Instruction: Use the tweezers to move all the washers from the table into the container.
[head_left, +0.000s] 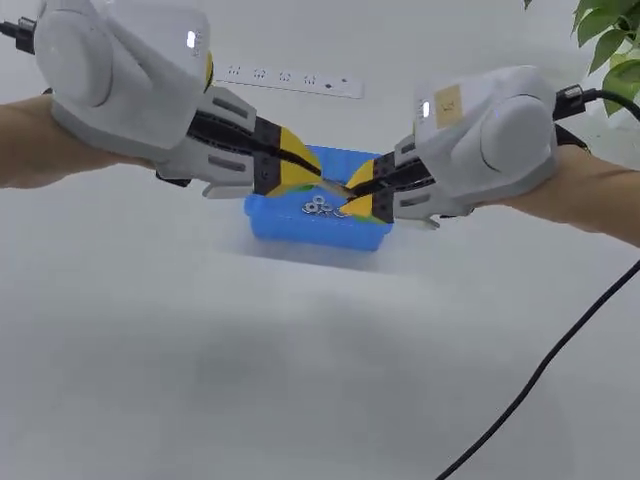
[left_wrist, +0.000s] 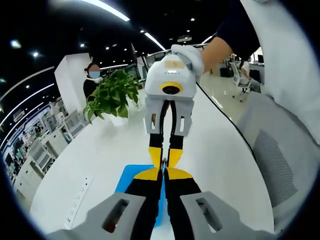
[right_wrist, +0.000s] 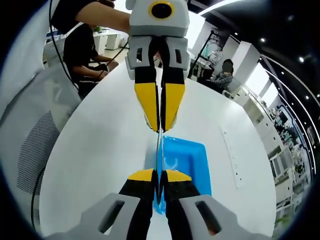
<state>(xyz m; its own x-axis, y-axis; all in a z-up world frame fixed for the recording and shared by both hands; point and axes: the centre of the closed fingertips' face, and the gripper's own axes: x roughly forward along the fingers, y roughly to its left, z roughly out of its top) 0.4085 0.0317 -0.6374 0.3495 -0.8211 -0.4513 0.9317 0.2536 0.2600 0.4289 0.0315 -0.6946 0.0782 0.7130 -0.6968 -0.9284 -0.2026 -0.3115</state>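
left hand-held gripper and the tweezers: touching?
Touching. The right gripper view shows the thin tweezers running straight out from between the left hand-held gripper's closed yellow jaws, with no gap, above the blue container.

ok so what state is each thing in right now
left hand-held gripper: shut on the tweezers
right hand-held gripper: shut on the tweezers
tweezers: held from both ends, over the container
container: upright, open-topped, holds washers
washers: lying inside the container
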